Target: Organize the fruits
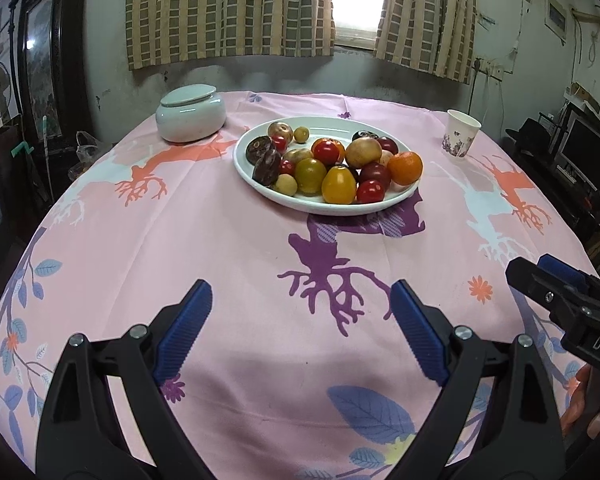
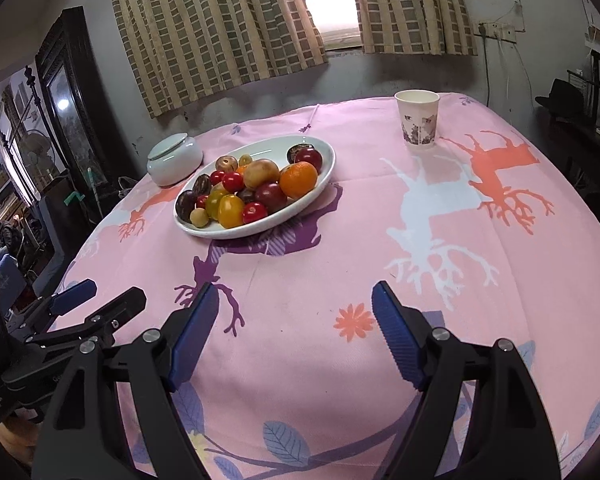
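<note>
- The left tool [image 1: 301, 304] hangs over the near part of the counter [image 1: 228, 248], its blue-padded fingers spread wide with only pink cloth between them.
- The right tool [image 2: 294, 308] sits alongside it, likewise released and gripping nothing; its tip shows at the right edge of the left wrist view.
- The fruits [image 1: 332, 164] are heaped on a white oval plate [image 1: 256, 182] farther back on the counter, well apart from both tools and ahead of them.
- From the right tool the plate lies ahead and to the left.
- An orange [image 1: 405, 168] rests at the plate's right side, beside red and yellow tomatoes.
- A pale lidded jar [image 1: 191, 114] stands behind and left of the plate; a paper cup [image 1: 461, 133] stands off to its right.
</note>
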`<state>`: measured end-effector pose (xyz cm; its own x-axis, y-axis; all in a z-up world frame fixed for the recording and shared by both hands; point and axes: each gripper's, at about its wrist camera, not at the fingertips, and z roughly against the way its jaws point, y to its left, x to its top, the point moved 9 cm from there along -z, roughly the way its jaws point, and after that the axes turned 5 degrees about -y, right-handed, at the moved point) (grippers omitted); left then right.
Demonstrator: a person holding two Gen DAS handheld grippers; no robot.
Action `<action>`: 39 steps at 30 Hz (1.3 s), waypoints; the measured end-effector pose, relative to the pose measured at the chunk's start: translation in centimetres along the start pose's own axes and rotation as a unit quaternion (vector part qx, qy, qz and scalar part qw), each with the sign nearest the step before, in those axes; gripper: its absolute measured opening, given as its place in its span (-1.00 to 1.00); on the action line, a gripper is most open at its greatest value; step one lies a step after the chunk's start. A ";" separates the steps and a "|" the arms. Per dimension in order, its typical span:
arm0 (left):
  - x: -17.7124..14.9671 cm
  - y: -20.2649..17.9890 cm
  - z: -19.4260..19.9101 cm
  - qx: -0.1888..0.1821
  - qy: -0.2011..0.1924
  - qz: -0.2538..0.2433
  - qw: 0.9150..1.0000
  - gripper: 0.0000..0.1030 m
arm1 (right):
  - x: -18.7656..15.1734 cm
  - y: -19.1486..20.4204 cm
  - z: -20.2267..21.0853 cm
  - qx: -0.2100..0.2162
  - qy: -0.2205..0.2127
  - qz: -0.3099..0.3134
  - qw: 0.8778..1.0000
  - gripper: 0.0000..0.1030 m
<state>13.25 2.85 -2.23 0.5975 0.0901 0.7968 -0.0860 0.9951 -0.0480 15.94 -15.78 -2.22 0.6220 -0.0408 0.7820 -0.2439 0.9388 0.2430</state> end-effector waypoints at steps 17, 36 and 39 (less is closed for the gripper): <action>-2.0 -0.4 -1.0 -0.005 -0.004 -0.026 1.000 0.90 | -2.6 -0.7 -1.5 -0.027 0.019 0.031 0.999 0.55; -3.2 -0.5 -1.5 -0.013 0.022 -0.017 1.000 0.92 | -3.1 -0.2 -1.6 -0.028 0.032 0.037 0.998 0.55; -3.4 -0.7 -1.6 -0.022 0.030 -0.012 0.999 0.96 | -3.2 -0.3 -1.6 -0.031 0.036 0.039 0.998 0.55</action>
<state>12.60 1.90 -5.86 0.6454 0.0672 0.7609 -0.0371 0.9977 -0.0566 15.21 -15.42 -5.71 0.6553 0.0548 0.7534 -0.2481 0.9576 0.1462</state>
